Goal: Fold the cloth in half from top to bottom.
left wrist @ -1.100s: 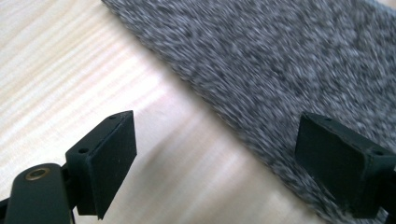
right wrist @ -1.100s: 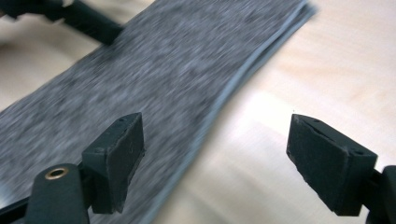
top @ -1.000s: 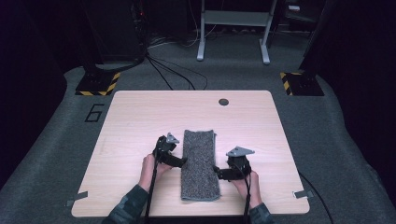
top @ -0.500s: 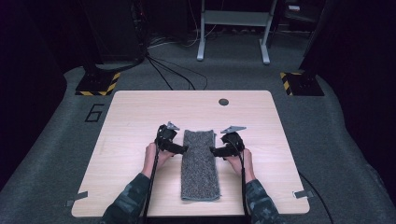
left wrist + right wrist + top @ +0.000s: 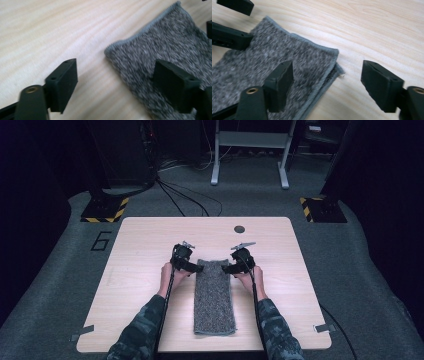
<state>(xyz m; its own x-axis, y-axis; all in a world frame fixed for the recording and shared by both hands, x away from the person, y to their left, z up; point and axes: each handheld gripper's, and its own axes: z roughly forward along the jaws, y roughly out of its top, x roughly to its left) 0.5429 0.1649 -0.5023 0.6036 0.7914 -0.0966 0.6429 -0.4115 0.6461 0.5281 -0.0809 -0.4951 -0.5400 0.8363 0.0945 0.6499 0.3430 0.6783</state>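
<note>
Towel (image 5: pixel 214 297), folded into a long grey strip, is lying mid-table (image 5: pixel 150 320). Left gripper (image 5: pixel 192 266) and right gripper (image 5: pixel 228 268) have been moving up from its middle to the far corners, jaws gaping wide, gripping nothing; probably lining up another fold.

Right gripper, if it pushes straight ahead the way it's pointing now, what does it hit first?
Probably the far right corner of the grey towel, lying between its open jaws; depth is uncertain.
</note>
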